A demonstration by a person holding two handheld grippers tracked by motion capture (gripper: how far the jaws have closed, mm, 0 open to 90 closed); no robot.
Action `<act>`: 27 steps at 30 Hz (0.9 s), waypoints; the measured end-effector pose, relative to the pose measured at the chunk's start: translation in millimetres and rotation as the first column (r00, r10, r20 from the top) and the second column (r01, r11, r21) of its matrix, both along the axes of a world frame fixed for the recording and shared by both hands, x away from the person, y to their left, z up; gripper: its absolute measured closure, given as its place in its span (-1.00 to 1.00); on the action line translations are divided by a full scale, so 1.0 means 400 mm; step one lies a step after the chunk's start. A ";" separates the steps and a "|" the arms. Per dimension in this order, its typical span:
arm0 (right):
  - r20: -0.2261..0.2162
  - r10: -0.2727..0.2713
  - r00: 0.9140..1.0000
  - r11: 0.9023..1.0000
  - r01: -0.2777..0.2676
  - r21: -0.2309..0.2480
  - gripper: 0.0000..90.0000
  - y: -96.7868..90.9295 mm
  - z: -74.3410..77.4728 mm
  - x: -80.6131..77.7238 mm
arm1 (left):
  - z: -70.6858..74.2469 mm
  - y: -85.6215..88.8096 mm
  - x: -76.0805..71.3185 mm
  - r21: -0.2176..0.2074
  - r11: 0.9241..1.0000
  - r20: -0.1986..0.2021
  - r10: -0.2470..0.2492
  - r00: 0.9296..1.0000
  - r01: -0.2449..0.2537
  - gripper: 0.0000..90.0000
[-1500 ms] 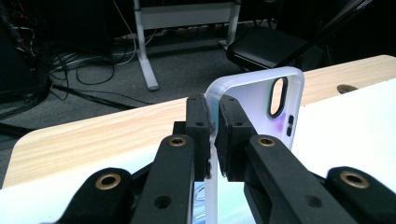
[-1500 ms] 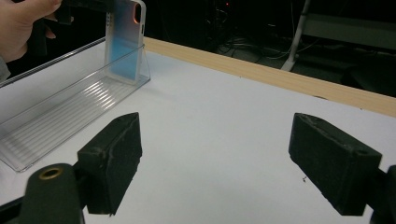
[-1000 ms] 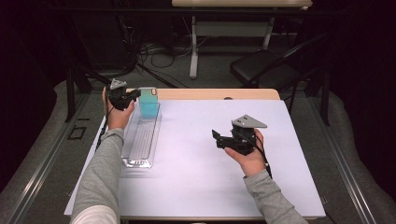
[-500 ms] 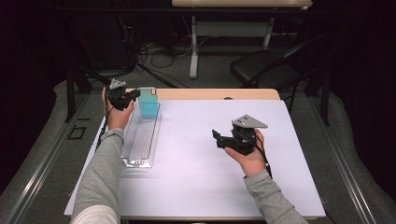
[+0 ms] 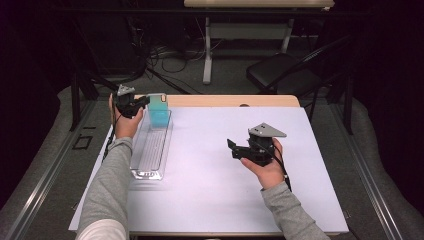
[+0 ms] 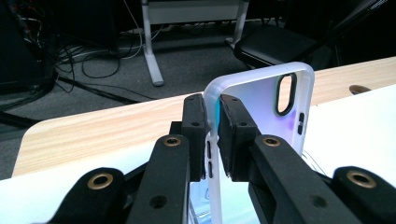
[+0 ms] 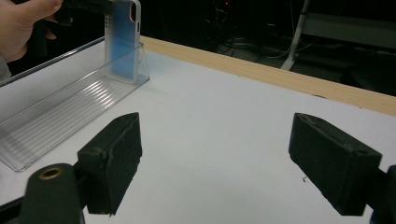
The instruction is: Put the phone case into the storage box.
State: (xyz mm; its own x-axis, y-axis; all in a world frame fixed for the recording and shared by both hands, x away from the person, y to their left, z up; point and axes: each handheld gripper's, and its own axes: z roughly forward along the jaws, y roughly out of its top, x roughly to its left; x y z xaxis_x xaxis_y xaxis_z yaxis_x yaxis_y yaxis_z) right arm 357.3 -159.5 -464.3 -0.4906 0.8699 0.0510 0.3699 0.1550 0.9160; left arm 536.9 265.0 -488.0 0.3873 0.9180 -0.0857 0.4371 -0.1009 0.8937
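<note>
Dark room, cables and a black chair [image 5: 280, 75] beyond the table; white table sheet [image 5: 210, 190] over a wooden top.

Left side: clear plastic tray [image 5: 150, 150], long and narrow, ribbed floor, lying lengthwise away from the person. Left gripper [image 5: 142, 102] at the tray's far end, clamped on the phone case [image 5: 159, 111]. Pads pinching one long side wall of the case, just above the button cut-outs, as seen in the left gripper view [image 6: 212, 135]. Case upright, standing in the tray's far end, lower edge down inside the tray walls per the right gripper view [image 7: 122, 42]; touching the tray floor or hovering just over it: cannot tell.

Case appearance: translucent white frosted rim, teal-blue back panel, oval camera cut-out [image 6: 286, 93] near the top, two small slots on the side wall. Thin, flexible-looking shell.

Right side: right gripper [image 5: 240, 149] held over bare sheet, well apart from tray and case, jaws standing wide with nothing between them.

Risks, judged from this state:
- Grip on one thin wall only; soft rim could flex and slip out of the pads.
- Release while upright: case likely to tip against the tray wall or fall flat.
- Push downward or sideways could shift the light tray on the smooth sheet.
</note>
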 end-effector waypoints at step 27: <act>0.000 0.000 1.000 1.000 0.000 -0.001 -0.62 0.000 -0.001 0.001 | -0.005 0.008 0.005 -0.022 1.000 0.001 0.018 1.000 -0.018 0.55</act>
